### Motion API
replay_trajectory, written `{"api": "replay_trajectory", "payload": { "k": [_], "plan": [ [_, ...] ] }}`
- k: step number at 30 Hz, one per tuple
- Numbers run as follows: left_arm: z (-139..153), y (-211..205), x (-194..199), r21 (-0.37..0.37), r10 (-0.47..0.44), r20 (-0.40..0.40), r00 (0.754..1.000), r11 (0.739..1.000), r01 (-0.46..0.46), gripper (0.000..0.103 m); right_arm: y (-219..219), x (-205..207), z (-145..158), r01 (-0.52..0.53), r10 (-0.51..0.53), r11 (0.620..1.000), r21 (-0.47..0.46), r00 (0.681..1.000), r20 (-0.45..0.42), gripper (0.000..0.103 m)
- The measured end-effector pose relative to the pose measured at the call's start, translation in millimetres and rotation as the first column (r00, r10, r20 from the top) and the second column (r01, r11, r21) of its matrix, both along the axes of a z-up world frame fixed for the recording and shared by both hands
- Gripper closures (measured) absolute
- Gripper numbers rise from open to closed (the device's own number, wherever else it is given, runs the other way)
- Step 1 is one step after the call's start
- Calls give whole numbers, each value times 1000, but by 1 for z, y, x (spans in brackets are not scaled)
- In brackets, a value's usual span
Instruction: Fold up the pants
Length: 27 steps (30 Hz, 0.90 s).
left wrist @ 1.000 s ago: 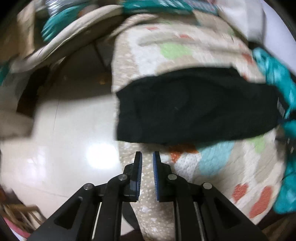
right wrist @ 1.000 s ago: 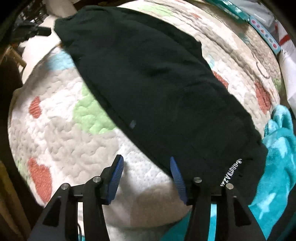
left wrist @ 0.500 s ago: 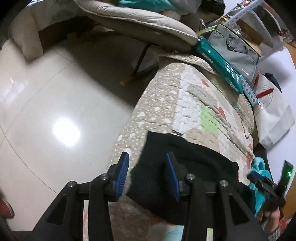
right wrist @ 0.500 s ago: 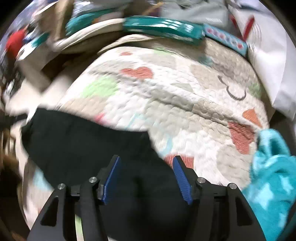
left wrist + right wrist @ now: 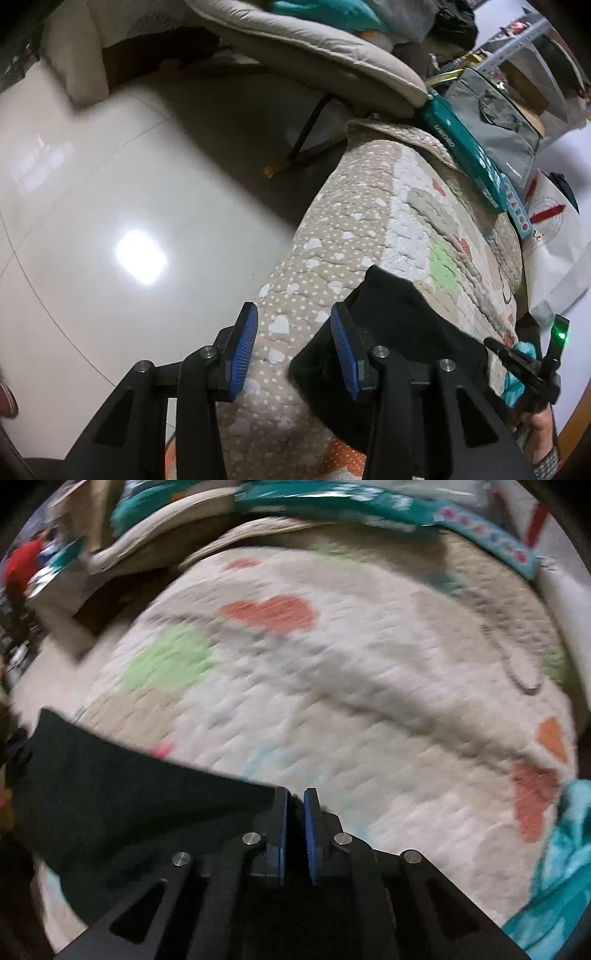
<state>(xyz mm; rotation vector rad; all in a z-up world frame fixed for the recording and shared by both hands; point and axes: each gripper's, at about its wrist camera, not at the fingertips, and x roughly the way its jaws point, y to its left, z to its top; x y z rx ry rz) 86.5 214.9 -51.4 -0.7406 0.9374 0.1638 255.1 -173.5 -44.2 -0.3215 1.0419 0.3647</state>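
Black pants (image 5: 410, 325) lie stretched across a heart-patterned quilt (image 5: 373, 221). My left gripper (image 5: 294, 350) is open at the pants' near end. Its left pad is over the quilt's dotted border and its right pad over the cloth's corner, with nothing pinched. In the right wrist view the pants (image 5: 129, 794) run off to the left over the quilt (image 5: 332, 683). My right gripper (image 5: 295, 827) is shut on their upper edge, and dark cloth shows between the pads. The right gripper (image 5: 532, 369) also shows at the far end in the left wrist view.
Glossy white floor (image 5: 110, 184) drops away left of the quilt's edge. A teal box (image 5: 465, 155), a grey bag (image 5: 495, 118) and a white paper bag (image 5: 554, 240) line the far side. A teal blanket (image 5: 561, 867) lies at the right. A beige cushion (image 5: 314, 48) overhangs behind.
My left gripper opened, rolled and came down at the pants' end by the quilt's border. My right gripper swung along the pants and closed on their edge.
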Motion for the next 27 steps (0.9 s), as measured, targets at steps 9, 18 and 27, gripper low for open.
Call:
{"api": "replay_trajectory", "payload": {
  "k": [9,18,27],
  "plan": [
    [-14,12,-15,-128,59,-20,998,990,-61,61,33,-21,27,42,-12,987,-153,981,195,39],
    [-6,21,-33,-116,141,6,990,983,-139,61,169,-83,35,-331,350,916,225,935,-48,78],
    [-12,38,-42,-135,214,-24,977,967,-215,61,262,-74,-14,-332,353,933,140,918,-179,64]
  ]
}}
